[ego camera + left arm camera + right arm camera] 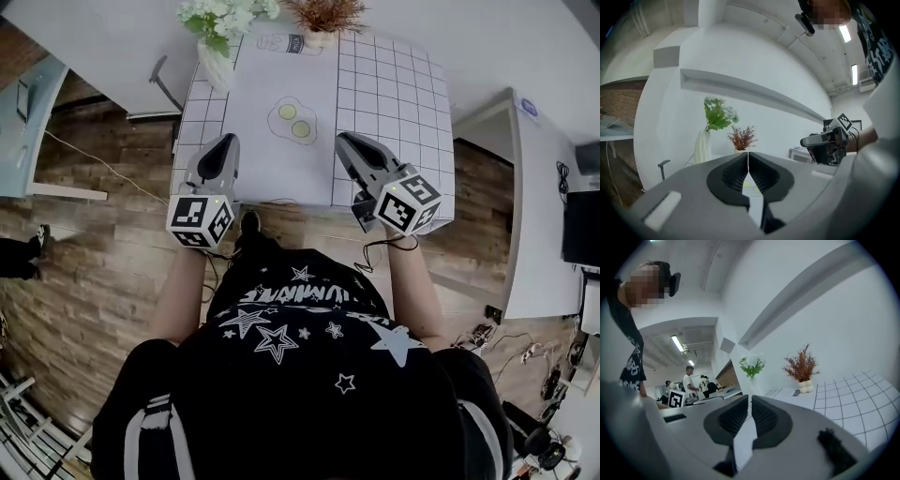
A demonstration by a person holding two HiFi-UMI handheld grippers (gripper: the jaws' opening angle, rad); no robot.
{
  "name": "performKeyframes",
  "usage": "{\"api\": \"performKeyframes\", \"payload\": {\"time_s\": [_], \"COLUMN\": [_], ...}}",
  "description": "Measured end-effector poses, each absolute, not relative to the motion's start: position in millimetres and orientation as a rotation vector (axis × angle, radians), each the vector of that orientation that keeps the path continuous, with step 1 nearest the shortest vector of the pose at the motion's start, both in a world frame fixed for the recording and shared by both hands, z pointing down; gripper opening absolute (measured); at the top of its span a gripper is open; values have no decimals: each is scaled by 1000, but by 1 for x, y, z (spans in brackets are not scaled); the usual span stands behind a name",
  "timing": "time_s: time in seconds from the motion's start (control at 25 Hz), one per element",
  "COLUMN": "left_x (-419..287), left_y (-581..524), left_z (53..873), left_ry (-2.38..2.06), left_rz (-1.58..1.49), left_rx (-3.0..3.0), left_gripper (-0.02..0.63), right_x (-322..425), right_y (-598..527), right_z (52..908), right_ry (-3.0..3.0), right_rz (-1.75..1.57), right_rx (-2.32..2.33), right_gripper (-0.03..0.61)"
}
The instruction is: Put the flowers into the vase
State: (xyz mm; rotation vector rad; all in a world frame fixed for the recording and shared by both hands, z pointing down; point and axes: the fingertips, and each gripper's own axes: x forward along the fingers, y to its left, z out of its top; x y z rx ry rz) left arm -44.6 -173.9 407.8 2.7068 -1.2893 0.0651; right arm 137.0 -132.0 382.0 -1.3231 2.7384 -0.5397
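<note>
Head view gives me the table (394,103) first, white under a grid-lined cloth. The person's black star-print shirt (300,375) is at the table's near edge. I read the left gripper (228,141) over the table's near left edge. Its jaws are pressed together on nothing, and the left gripper view shows the same. The right gripper (344,140) is over the near edge, right of the table's middle. Its jaws are drawn almost together with a bare sliver between them and nothing in it. The flowers (225,17), green and white, stand in the white vase (214,67) at the table's far left corner. A reddish dried plant (323,13) sits mid-way along the far edge. A fried-egg drawing (292,120) lies at the table's centre.
</note>
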Motion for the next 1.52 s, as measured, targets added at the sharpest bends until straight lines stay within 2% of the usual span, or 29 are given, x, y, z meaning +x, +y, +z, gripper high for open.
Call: {"api": "performKeyframes", "payload": {"time_s": [0.28,0.72,1.32,1.52], "left_x": [8,40,-22,-30], "left_y": [-99,-46,-2,-16], "left_z": [404,409,385,372], "left_ry": [-1269,-1170,-1071,-1055], "left_rz": [103,152,141,180], "left_rx": [2744,2774,2824,2786], "left_gripper": [9,9,9,9], "right_x": [175,200,144,137], "right_y": [-67,-15,40,38], "right_z": [405,418,379,370], "right_ry": [2732,2663,2684,2692], "right_rz": [-608,-638,-512,-596], "right_rx": [-1301,-1339,-1532,-1596], "right_gripper": [29,26,13,13]}}
